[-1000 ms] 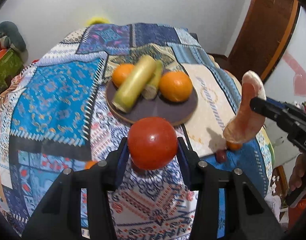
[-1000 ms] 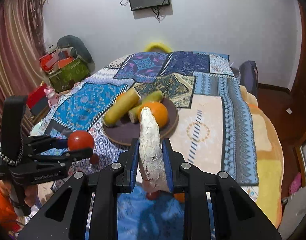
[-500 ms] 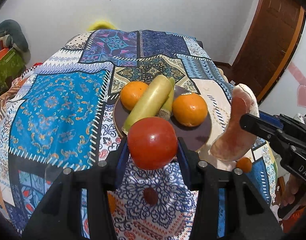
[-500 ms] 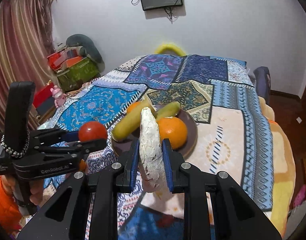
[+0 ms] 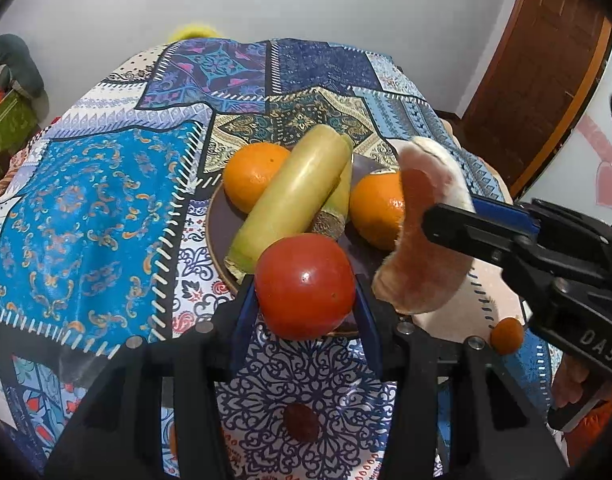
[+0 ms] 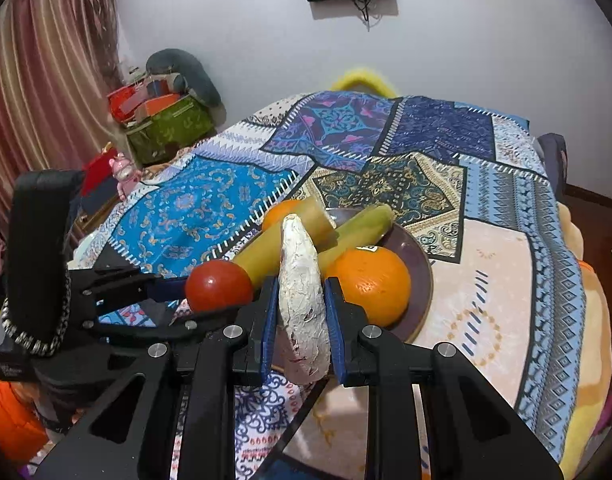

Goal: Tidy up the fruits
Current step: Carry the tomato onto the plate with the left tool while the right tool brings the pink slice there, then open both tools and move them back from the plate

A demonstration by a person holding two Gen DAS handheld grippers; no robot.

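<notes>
My left gripper (image 5: 306, 296) is shut on a red tomato (image 5: 304, 286), held just above the near rim of a dark round plate (image 5: 217, 224). On the plate lie two oranges (image 5: 253, 176) and two yellow-green stalks (image 5: 293, 184). My right gripper (image 6: 301, 312) is shut on a pale pink pomelo wedge (image 6: 301, 292), its white pith facing the right wrist camera. In the left wrist view the wedge (image 5: 422, 240) hangs over the plate's right edge, beside the right-hand orange (image 5: 376, 210). The tomato (image 6: 219, 286) sits left of the wedge in the right wrist view.
The plate rests on a bed under a patchwork blue blanket (image 5: 85, 208). A small orange fruit (image 5: 506, 336) and a dark reddish fruit (image 5: 301, 422) lie on the blanket near the front. Boxes and bags (image 6: 161, 116) stand by the curtain at left; a wooden door (image 5: 538, 80) is at right.
Both grippers have come forward and lower toward the plate, which now looms larger. The tomato has reached the plate's near rim and the wedge its right side. Neither grip has changed.
</notes>
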